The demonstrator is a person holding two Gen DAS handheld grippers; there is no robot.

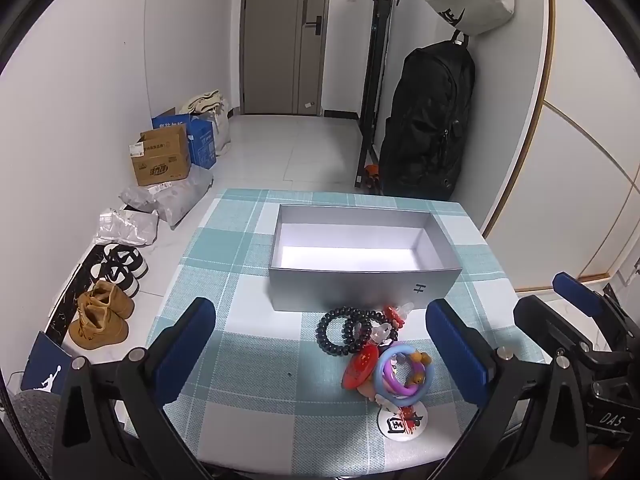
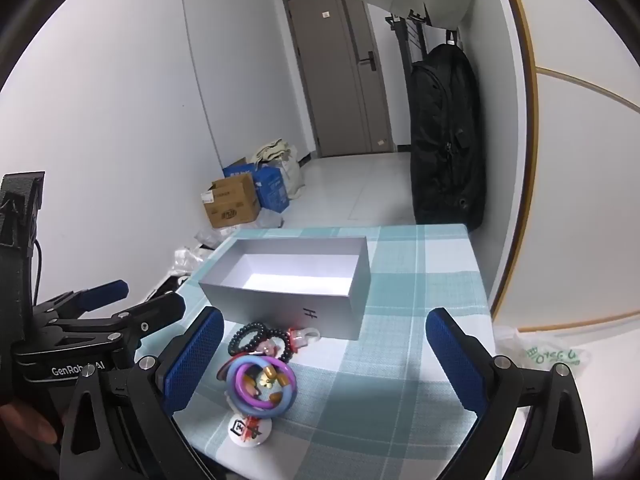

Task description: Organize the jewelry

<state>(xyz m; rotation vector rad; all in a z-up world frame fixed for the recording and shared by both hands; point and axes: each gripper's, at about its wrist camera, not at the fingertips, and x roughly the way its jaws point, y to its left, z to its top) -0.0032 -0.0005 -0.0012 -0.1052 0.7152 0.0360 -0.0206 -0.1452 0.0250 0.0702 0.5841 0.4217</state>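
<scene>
Both hand-held grippers, left (image 1: pixel 320 344) and right (image 2: pixel 324 352), hang spread and empty. The jewelry pile (image 1: pixel 372 354) lies on the counter (image 1: pixel 248 384) at 6 o'clock of the empty box (image 1: pixel 348 288). Best pinch one piece cleanly, perhaps the black bracelet (image 1: pixel 334 330), without dragging its neighbours.

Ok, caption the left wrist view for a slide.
Open left gripper hovers over a jewelry pile beside an empty grey box on a checked tablecloth.

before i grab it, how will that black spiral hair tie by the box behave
The black spiral hair tie looks coiled and springy, so it would probably squash and stretch rather than stay stiff. It seems light. It overlaps the second black coil, so lifting it may well drag that along.
</scene>
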